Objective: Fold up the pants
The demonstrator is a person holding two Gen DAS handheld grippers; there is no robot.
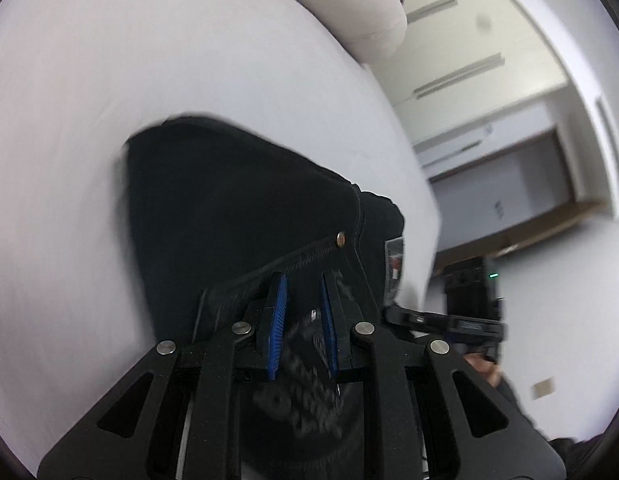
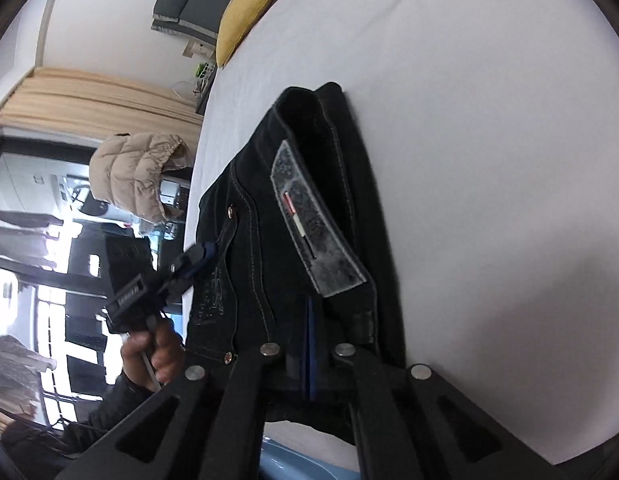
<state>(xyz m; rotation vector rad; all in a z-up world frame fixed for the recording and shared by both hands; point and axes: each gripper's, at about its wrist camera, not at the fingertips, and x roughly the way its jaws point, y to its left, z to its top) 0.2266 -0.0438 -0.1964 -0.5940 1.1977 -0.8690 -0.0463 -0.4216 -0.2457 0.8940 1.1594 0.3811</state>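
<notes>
Black jeans (image 1: 229,208) lie on a white bed sheet (image 1: 109,80), waistband nearest me. My left gripper (image 1: 303,312) is shut on the pocket side of the waistband, with denim between its blue pads. In the right wrist view the jeans (image 2: 261,240) show a grey waistband label (image 2: 313,232), and the left gripper (image 2: 207,252) bites their left edge. My right gripper (image 2: 311,308) has its blue pads pressed together at the near waistband. Dark fabric surrounds the fingertips, and whether a fold is pinched does not show. From the left wrist view the right gripper (image 1: 393,314) reaches the jeans' right edge.
A pale pillow (image 1: 349,0) rests at the bed's far end. A yellow cushion (image 2: 247,8) lies by the sheet's (image 2: 469,120) far edge. A beige puffer jacket (image 2: 137,176) hangs beyond the bed's side. A person's hand (image 2: 153,352) holds the left gripper's handle.
</notes>
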